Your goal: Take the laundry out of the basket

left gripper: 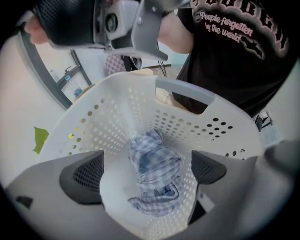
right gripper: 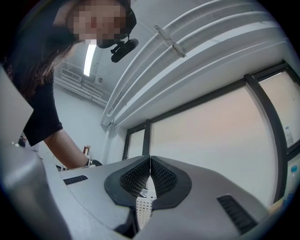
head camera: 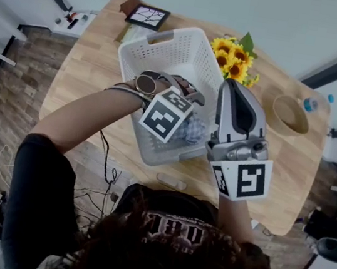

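A white perforated laundry basket (head camera: pixel 164 38) stands on the wooden table (head camera: pixel 91 61). A crumpled blue-and-white checked cloth (head camera: pixel 193 129) lies on its floor at the near end. My left gripper (left gripper: pixel 149 171) reaches down into the basket with its jaws wide open above the cloth (left gripper: pixel 154 164), and the pads do not press on it. In the head view its marker cube hides the jaws. My right gripper (right gripper: pixel 150 176) is shut on a strip of the basket's perforated wall (right gripper: pixel 145 206) at the right rim and points upward. In the left gripper view the right gripper (left gripper: pixel 136 49) shows above the basket's rim.
A bunch of sunflowers (head camera: pixel 234 59) lies just right of the basket. A round wooden bowl (head camera: pixel 290 113) and a water bottle (head camera: pixel 313 104) sit further right. A framed picture (head camera: pixel 148 16) is at the table's far edge. A small pale object (head camera: pixel 170 180) lies near the front edge.
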Motion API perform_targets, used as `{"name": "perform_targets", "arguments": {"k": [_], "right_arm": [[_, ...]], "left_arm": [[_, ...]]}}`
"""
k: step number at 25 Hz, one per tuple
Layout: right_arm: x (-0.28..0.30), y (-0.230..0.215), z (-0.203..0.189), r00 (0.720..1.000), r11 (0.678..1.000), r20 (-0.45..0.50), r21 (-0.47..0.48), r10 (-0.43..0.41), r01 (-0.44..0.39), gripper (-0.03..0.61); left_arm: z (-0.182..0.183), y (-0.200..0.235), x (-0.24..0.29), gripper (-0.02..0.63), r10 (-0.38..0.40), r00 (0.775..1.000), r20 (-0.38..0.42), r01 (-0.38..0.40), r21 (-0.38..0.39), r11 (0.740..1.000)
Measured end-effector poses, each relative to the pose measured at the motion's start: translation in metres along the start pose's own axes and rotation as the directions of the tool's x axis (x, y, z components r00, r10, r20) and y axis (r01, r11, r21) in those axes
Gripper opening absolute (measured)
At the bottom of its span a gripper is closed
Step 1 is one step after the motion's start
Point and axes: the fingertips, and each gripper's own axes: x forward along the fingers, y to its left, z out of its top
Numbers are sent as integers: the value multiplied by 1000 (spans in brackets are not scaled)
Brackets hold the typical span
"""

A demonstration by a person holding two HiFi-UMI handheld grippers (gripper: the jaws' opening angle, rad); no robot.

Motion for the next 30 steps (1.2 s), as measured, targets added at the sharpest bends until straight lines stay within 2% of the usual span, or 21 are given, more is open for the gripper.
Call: {"name": "perform_targets", "arguments": {"k": [7, 13, 18, 30], "right_arm": [[4, -10, -8, 1000, 1000, -15, 2, -15, 15, 26], [10, -13, -14, 1000, 1000, -23, 12, -11, 11, 26], [15, -10, -19, 1000, 1000, -31, 19, -4, 4, 26], [16, -11, -23, 999, 1000, -36, 23, -6, 6, 26]], "left_arm": [[-15, -5, 44, 566, -56, 998, -1, 56, -25, 998], [-32, -11, 71, 566, -87, 995, -41, 86, -31, 996], [-36, -16, 86, 566, -136, 990, -39, 133, -69, 989], [-49, -39, 110, 565, -251, 962, -107, 246, -55, 968]]}}
